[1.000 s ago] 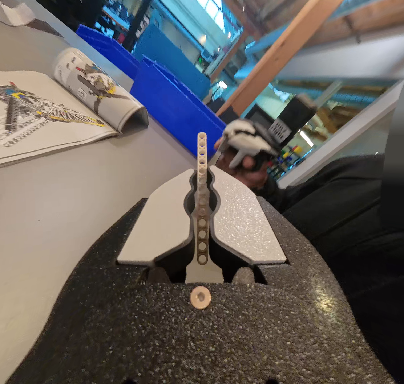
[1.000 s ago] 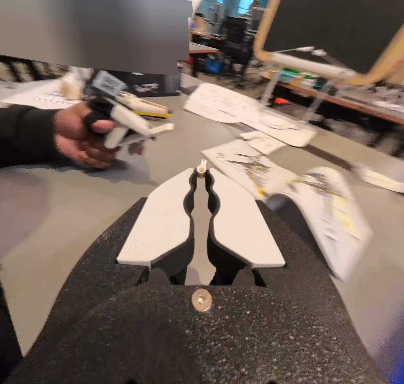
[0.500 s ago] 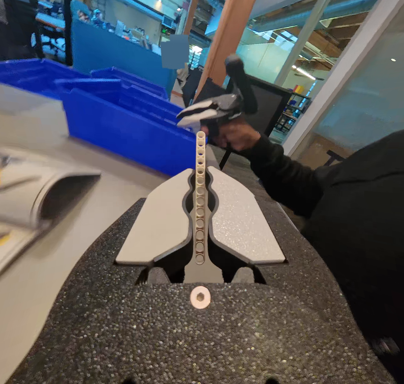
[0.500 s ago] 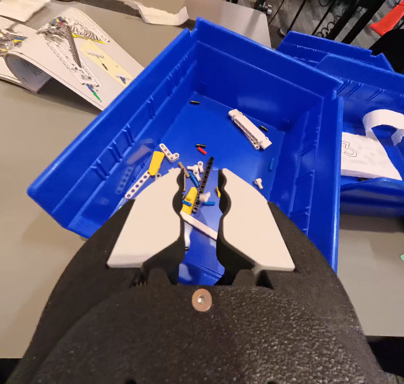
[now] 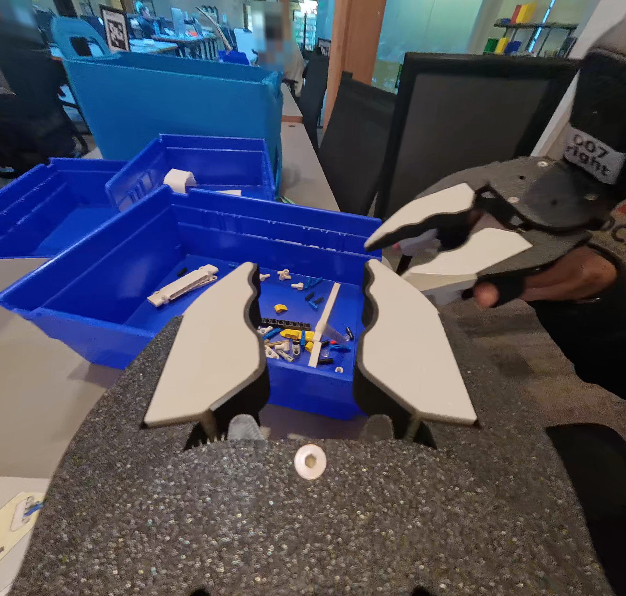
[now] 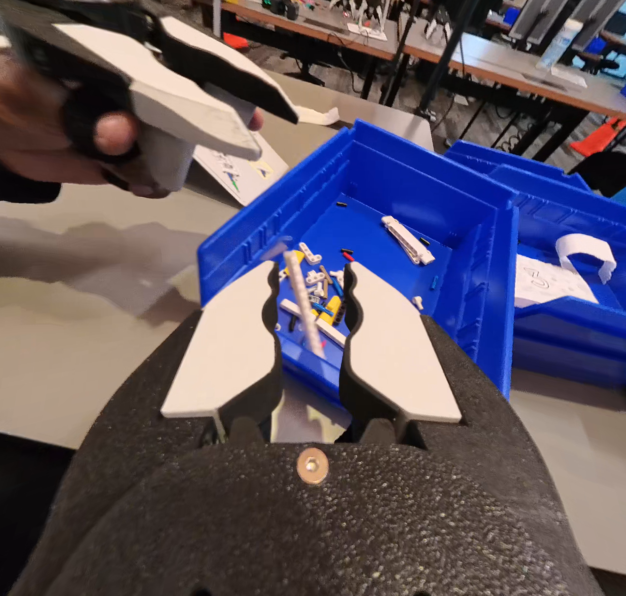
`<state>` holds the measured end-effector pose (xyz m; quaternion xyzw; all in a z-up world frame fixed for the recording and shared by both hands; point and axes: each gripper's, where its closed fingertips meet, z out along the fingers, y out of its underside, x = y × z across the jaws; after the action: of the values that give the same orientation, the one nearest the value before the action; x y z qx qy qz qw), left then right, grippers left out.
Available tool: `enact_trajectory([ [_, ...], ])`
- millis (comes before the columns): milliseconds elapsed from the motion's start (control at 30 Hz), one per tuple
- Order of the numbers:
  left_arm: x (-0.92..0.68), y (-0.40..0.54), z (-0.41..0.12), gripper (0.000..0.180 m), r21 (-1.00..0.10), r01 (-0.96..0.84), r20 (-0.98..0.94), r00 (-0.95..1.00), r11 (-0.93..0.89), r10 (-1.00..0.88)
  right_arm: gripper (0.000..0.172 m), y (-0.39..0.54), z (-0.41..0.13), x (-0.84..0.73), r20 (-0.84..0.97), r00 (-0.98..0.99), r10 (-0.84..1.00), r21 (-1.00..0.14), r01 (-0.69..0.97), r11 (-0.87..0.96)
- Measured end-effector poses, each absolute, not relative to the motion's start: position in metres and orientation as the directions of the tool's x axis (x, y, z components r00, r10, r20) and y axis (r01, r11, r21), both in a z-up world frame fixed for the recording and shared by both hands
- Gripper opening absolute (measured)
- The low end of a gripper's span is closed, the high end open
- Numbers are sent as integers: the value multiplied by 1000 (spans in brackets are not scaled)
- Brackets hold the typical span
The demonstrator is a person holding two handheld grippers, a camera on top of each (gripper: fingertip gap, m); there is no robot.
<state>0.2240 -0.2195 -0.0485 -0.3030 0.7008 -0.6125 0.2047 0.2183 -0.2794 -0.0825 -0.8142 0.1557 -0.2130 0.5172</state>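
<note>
My left gripper (image 5: 310, 268) is open wide and empty above a blue bin (image 5: 101, 274) of small plastic building parts. A long white holed beam (image 5: 327, 318) is in the bin below it, clear of both pads. It looks blurred in the right wrist view (image 6: 301, 305). My right gripper (image 6: 312, 266) is open and empty over the same bin (image 6: 389, 169). It also shows at the right of the left wrist view (image 5: 386, 261), over the bin's corner. The left gripper shows at the upper left of the right wrist view (image 6: 276, 135).
The bin holds a white panel piece (image 5: 183, 285), a black beam (image 5: 284, 324) and several yellow, blue and white bits. More blue bins (image 6: 559, 240) stand beside it, one holding a white loop (image 6: 586, 257). An open booklet (image 6: 237, 169) lies on the grey table (image 6: 84, 308).
My left gripper swung over the bin and opened, letting go of the long white beam, which dropped into the bin. My right gripper let go of its small peg, reached the bin and opened wider.
</note>
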Motion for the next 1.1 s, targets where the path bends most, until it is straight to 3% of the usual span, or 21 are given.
enact_trajectory([
  [200,196,-168,-39,66,-996,-92,73,-681,-14,-729,35,-263,-73,184,206,902,-378,-919,46,-392],
  [367,126,-119,-41,82,-999,-10,40,-639,-44,-768,32,-220,-76,126,228,961,-158,-919,159,-362],
  [433,96,-93,-48,69,-1000,15,-8,-563,0,-826,29,-198,-79,98,228,972,-54,-920,197,-339],
  [567,41,-27,-47,7,-975,144,-201,-246,169,-948,20,-153,-84,46,193,970,149,-933,228,-278],
  [733,0,41,-26,1,-958,277,-81,-11,74,-997,22,-90,-104,11,184,941,284,-926,263,-270],
  [800,2,59,-33,7,-975,224,3,-26,-9,-1000,25,-66,-114,8,173,936,308,-921,264,-287],
  [867,15,79,-54,33,-994,67,90,-7,-90,-996,30,-43,-122,12,166,936,310,-909,267,-319],
  [967,31,97,-91,56,-973,-167,162,11,-161,-987,40,-10,-136,31,221,932,288,-858,326,-397],
  [1100,40,106,-119,66,-948,-257,188,22,-188,-982,57,32,-143,64,305,912,273,-762,406,-505],
])
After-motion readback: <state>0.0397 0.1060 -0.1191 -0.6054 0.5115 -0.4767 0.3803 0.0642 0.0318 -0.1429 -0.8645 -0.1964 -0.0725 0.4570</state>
